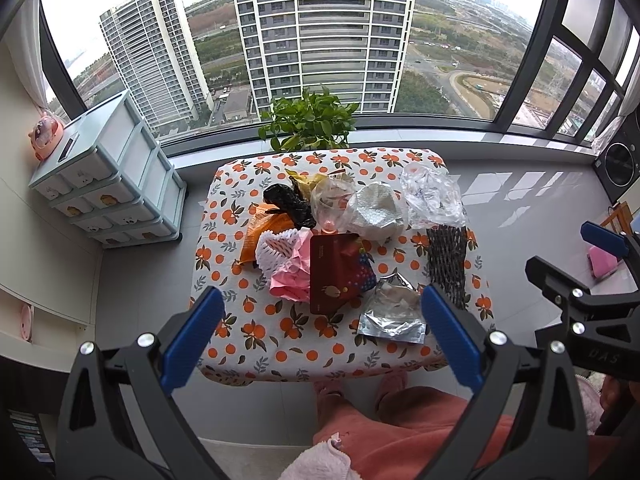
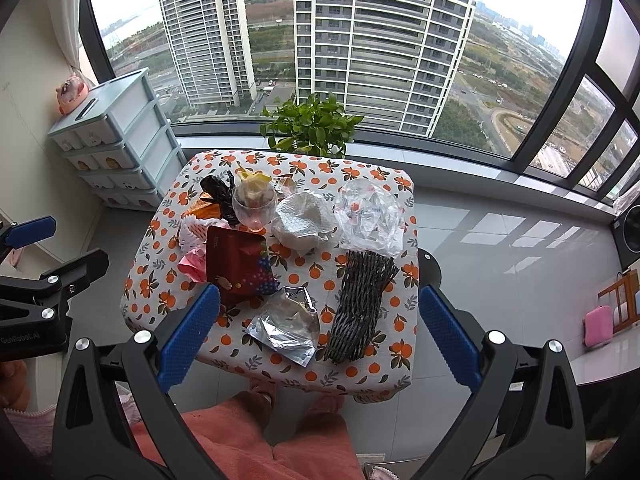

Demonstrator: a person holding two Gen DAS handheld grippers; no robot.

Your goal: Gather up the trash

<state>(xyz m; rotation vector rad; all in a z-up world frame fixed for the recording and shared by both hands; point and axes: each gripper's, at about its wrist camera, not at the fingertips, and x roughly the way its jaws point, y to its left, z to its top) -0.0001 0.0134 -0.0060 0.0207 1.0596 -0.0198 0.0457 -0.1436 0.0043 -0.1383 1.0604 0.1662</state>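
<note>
The left gripper [image 1: 322,332] hovers above the near edge of the desk [image 1: 256,344], its jaws spread wide and holding nothing. The right gripper [image 2: 320,330] hangs likewise, jaws spread and empty. Its body reads "DAS" in the left view; the left one's body reads "GenRobot.AI" in the right view.

The trash lies ahead of both pairs of jaws. A crumpled foil pouch [image 1: 392,312] sits just inside the left gripper's right jaw. A dark red box [image 1: 334,276] lies between the left jaws, farther out; its small print is unreadable. Black foam netting [image 2: 362,304] lies between the right jaws, toward the right one. A clear plastic bag [image 2: 370,212] lies beyond the netting.
</note>
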